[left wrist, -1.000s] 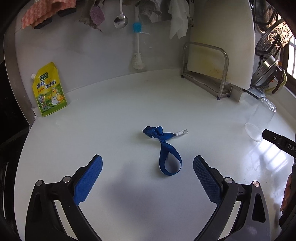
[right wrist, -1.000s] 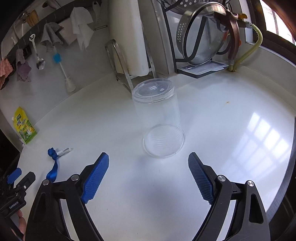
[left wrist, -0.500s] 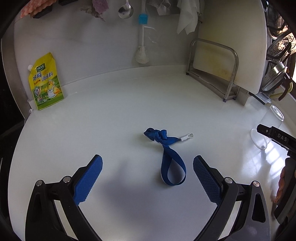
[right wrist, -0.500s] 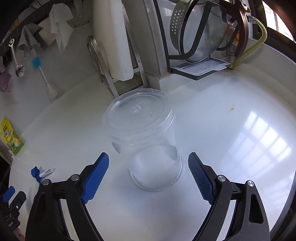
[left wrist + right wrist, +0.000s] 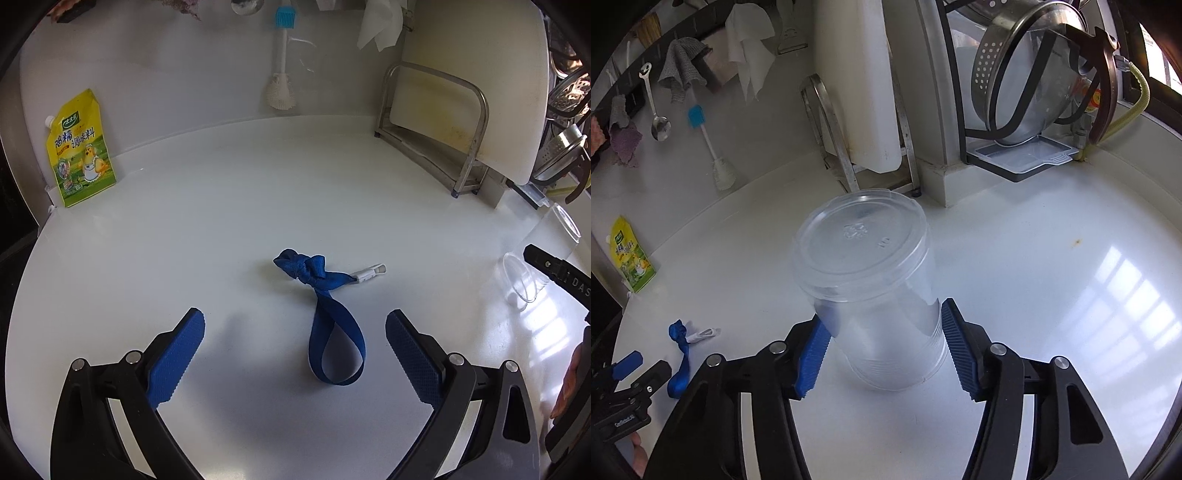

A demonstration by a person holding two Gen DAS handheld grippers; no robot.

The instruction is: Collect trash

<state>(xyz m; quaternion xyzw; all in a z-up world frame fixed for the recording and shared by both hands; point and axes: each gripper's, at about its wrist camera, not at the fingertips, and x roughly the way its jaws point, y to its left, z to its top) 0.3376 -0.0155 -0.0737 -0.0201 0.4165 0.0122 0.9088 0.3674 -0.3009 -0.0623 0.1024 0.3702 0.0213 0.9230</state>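
Right wrist view: clear cup (image 5: 871, 291) between closing blue fingers (image 5: 955, 350).

Left black claw with blue ribbed pads (image 5: 294, 334) held wide apart and tilted downward, nothing between its jaws; right matching claw (image 5: 882, 341) angled down likewise, jaws just closed inward, pads (image 5: 955, 347) pressed on a clear cup's sides.

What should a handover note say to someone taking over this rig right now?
Right gripper: jaws have just been closing on the lidded clear plastic cup, pads against its sides; cup still standing on the counter.
Left gripper: open, empty, above the blue strap lying flat with its white clip.
Done: nothing collected yet.
Left: lift the cup, pick up the strap, bin both.
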